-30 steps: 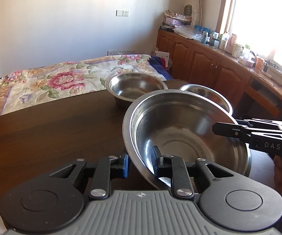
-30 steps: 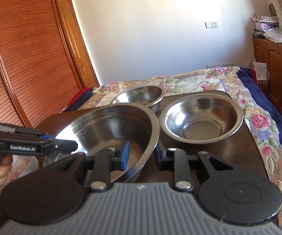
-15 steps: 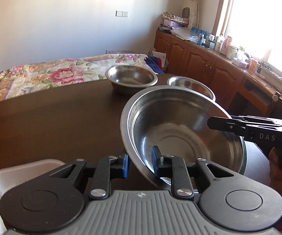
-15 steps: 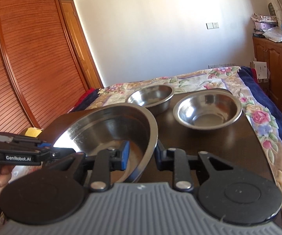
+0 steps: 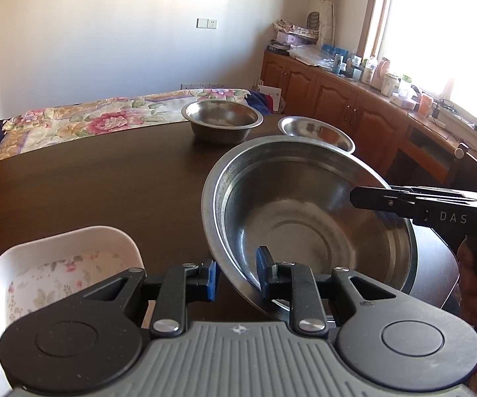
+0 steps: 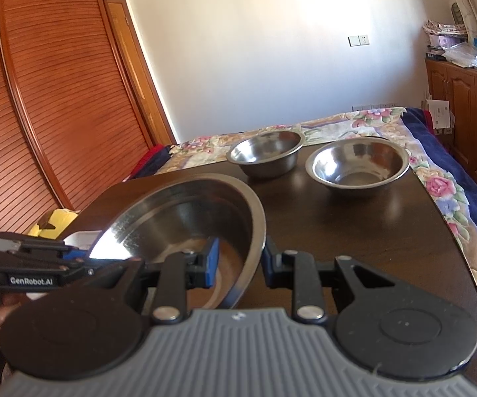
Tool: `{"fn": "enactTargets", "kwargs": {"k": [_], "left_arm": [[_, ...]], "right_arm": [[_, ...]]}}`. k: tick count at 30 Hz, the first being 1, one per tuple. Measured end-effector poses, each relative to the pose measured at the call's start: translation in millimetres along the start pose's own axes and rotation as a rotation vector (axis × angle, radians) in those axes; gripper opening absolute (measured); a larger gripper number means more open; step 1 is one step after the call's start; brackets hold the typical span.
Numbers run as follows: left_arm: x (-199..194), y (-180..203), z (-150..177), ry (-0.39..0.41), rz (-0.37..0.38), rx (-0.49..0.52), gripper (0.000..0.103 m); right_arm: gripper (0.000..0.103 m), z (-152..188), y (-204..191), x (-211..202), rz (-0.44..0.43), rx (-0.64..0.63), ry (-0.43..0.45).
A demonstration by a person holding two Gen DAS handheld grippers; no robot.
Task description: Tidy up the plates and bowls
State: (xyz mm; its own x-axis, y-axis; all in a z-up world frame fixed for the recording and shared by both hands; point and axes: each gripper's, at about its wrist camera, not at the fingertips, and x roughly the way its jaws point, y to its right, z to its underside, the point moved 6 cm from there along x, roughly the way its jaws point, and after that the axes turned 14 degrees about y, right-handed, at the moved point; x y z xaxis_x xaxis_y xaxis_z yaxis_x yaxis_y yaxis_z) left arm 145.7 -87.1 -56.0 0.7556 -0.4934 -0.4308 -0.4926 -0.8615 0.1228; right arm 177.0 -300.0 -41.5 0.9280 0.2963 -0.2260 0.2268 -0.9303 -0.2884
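Note:
A large steel bowl (image 5: 304, 225) hangs above the dark table (image 5: 89, 192), held on both sides. My left gripper (image 5: 236, 276) is shut on its near-left rim. My right gripper (image 6: 240, 264) is shut on the opposite rim of the large bowl (image 6: 185, 218). Each gripper shows in the other's view, the right one (image 5: 364, 198) and the left one (image 6: 72, 256). Two smaller steel bowls stand at the table's far end, one (image 5: 221, 120) (image 6: 266, 150) further left, the other (image 5: 316, 132) (image 6: 357, 163) to its right. A white floral plate (image 5: 59, 271) lies by my left gripper.
A bed with a floral cover (image 5: 89, 122) lies beyond the table. Wooden cabinets with clutter (image 5: 354, 106) run along the right wall under the window. Louvred wooden doors (image 6: 39, 99) stand on the left. The rounded table edge (image 6: 460, 254) is close on the right.
Both grippers have drawn the large bowl back toward the near end of the table. The two small bowls now look farther away, and the white plate has come into the left wrist view.

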Motion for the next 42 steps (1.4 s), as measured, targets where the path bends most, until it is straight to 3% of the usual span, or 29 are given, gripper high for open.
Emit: {"fn": "enactTargets", "kwargs": {"k": [18,31,33,35,38,42], "left_arm": [[0.3,-2.8,13.3,-0.037,-0.011,0.006,0.026],[1.9,-8.0,14.6,-0.018,-0.024,-0.017,0.028],[0.6,-8.2,13.0,-0.007,-0.038,-0.008,0.03],[-2.4,-9.2,10.6,0.007,-0.049,-0.005,0.039],[-6.7,-12.0,4.2,0.029,-0.057,-0.005,0.047],[-10.5,-15.5,-5.1,0.055,-0.066,0.0,0.056]], "right_arm": [[0.03,17.1,-6.9,-1.7,0.007,-0.002,-0.028],[0.03,23.8,-6.0,2.6,0.005,0.002,-0.042],[0.031,23.1,-5.5,2.7,0.009,0.004,-0.04],[0.034,21.4,-5.3,2.4,0.009,0.0,-0.039],[0.047,14.2,-3.8,-1.8,0.024,-0.025,-0.018],[0.05,1.4,-0.9,-5.8,0.023,-0.047,-0.001]]}}
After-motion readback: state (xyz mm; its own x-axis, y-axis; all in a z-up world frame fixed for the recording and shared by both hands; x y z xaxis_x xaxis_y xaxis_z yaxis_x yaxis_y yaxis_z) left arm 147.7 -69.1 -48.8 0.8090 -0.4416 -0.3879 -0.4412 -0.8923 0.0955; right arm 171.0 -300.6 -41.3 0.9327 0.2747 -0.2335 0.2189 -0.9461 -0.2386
